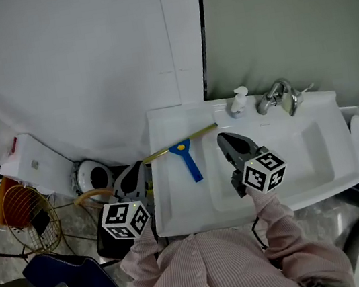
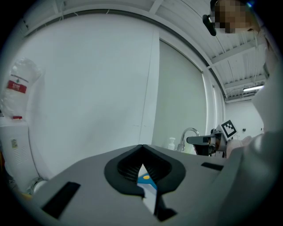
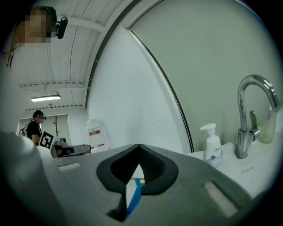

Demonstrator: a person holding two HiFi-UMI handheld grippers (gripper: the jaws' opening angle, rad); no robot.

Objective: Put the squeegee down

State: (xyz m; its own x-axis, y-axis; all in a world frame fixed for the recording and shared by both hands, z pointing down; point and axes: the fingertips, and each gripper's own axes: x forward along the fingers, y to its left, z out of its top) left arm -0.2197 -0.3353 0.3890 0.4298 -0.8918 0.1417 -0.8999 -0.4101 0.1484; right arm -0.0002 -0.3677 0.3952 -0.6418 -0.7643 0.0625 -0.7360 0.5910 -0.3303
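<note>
Striped sleeves [image 1: 206,264] closest in, then the left gripper [image 1: 134,175] and right gripper [image 1: 229,146], both pinched shut on nothing. The squeegee [image 1: 188,162] looks light, stiff plastic with a bendy blade, so I'd grab the blue handle. It lies flat on the sink [image 1: 170,209] ledge between them, touching neither
</note>
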